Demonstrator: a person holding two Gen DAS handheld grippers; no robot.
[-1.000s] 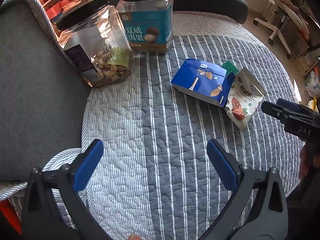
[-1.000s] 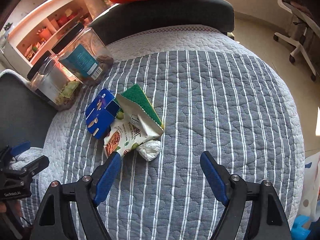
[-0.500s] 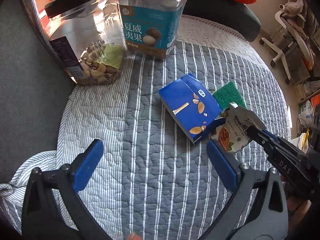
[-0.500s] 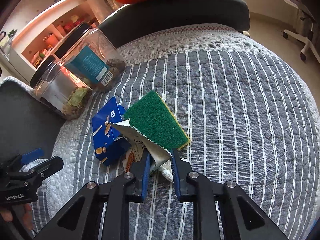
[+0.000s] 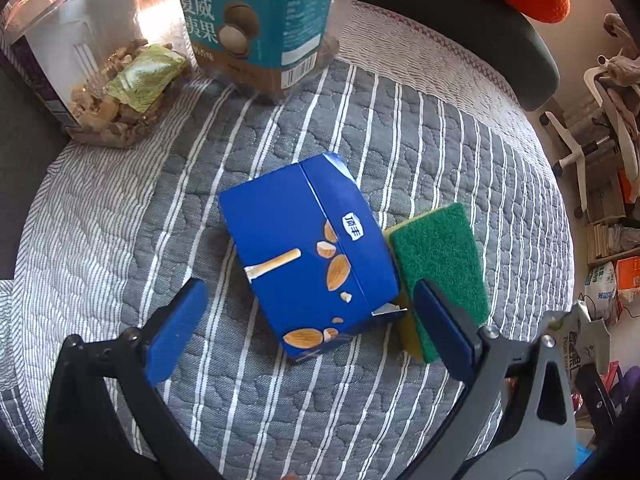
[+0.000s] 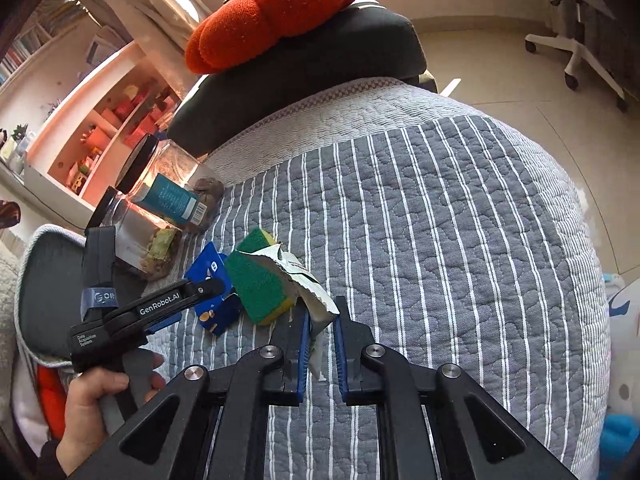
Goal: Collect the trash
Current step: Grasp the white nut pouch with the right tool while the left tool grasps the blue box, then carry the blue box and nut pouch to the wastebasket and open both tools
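A blue snack box (image 5: 308, 256) printed with almonds lies on the striped quilt (image 5: 420, 140). My left gripper (image 5: 308, 320) is open, its blue fingers standing either side of the box's near end, just above it. The box also shows in the right wrist view (image 6: 208, 280) behind the left gripper (image 6: 180, 300). My right gripper (image 6: 320, 344) is shut on a white snack wrapper (image 6: 308, 280) and holds it lifted above the quilt. The wrapper shows at the right edge of the left wrist view (image 5: 580, 340).
A green and yellow sponge (image 5: 440, 264) lies against the box's right side. Two clear jars (image 5: 260, 20) (image 5: 92, 60) stand at the back left. An orange cushion (image 6: 272, 12) sits on a dark chair back beyond the quilt. An office chair (image 6: 572, 28) stands on the floor.
My right gripper has lifted the wrapper up and away from the sponge. My left gripper has moved forward and down over the blue box.
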